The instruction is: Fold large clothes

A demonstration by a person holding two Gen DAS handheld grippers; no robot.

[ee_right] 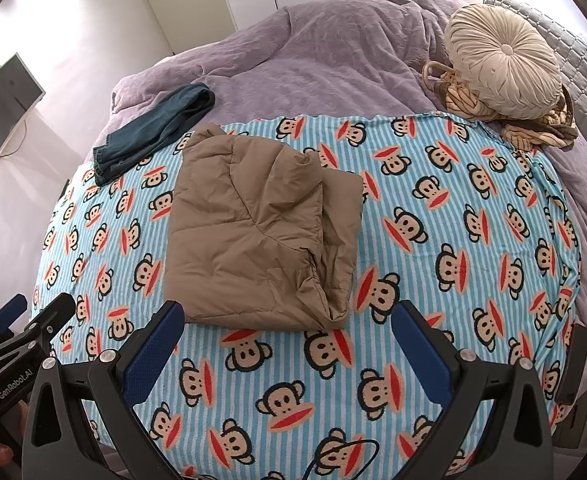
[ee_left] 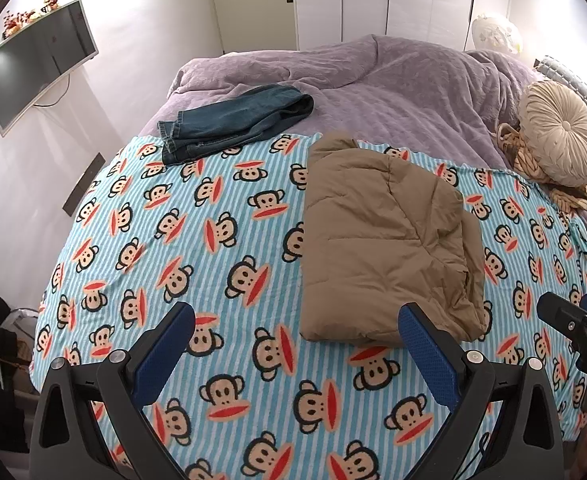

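Blue-padded fingers [ee_left: 425,356] of the left gripper [ee_left: 295,316] stand spread wide and released, holding nothing, above the monkey-print blanket [ee_left: 213,248]. The right gripper [ee_right: 287,314] is likewise released, its fingers [ee_right: 153,356] parted with only blanket between them. In the left wrist view the right gripper shows at the right edge; in the right wrist view the left one shows at the lower left.

Just beyond both sets of fingers lies the tan quilted jacket [ee_right: 253,232], folded into a rough rectangle on the blue-striped blanket, its near edge close to the fingertips but not touching them. In the left wrist view the jacket [ee_left: 385,240] sits right of centre, its near corner just behind the right-hand finger.

Farther back, folded dark jeans [ee_left: 229,124] lie across the blanket's far edge, partly on the lilac duvet [ee_left: 393,88] that covers the rest of the bed. At the far right of the bed a round pleated cream cushion [ee_right: 501,60] rests on a bundle of striped fabric [ee_right: 533,128]. A monitor [ee_left: 33,64] hangs on the wall to the left, and white wardrobe doors [ee_left: 413,0] stand behind the bed.
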